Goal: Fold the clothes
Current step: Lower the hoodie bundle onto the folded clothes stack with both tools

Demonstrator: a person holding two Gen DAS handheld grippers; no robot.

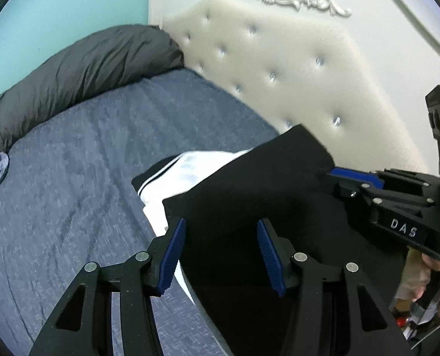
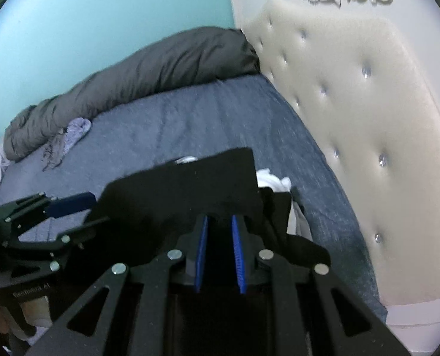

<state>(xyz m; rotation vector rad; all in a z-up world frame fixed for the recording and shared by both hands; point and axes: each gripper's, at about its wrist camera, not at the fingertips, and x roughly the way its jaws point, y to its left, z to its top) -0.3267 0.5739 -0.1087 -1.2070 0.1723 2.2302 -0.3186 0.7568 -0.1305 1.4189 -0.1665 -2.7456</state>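
Garment underside hidden; headboard perhaps motion-blurred

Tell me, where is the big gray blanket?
The gray blanket is bunched along the bed's far edge against the teal wall, its end beside the white headboard.

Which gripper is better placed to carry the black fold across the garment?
Right. The right gripper already pinches the black garment; the left gripper has open jaws with cloth between them, not visibly clamped.

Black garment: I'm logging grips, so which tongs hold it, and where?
The right tongs pinch the black garment at its edge. The left tongs straddle it; whether they grip cannot be told.
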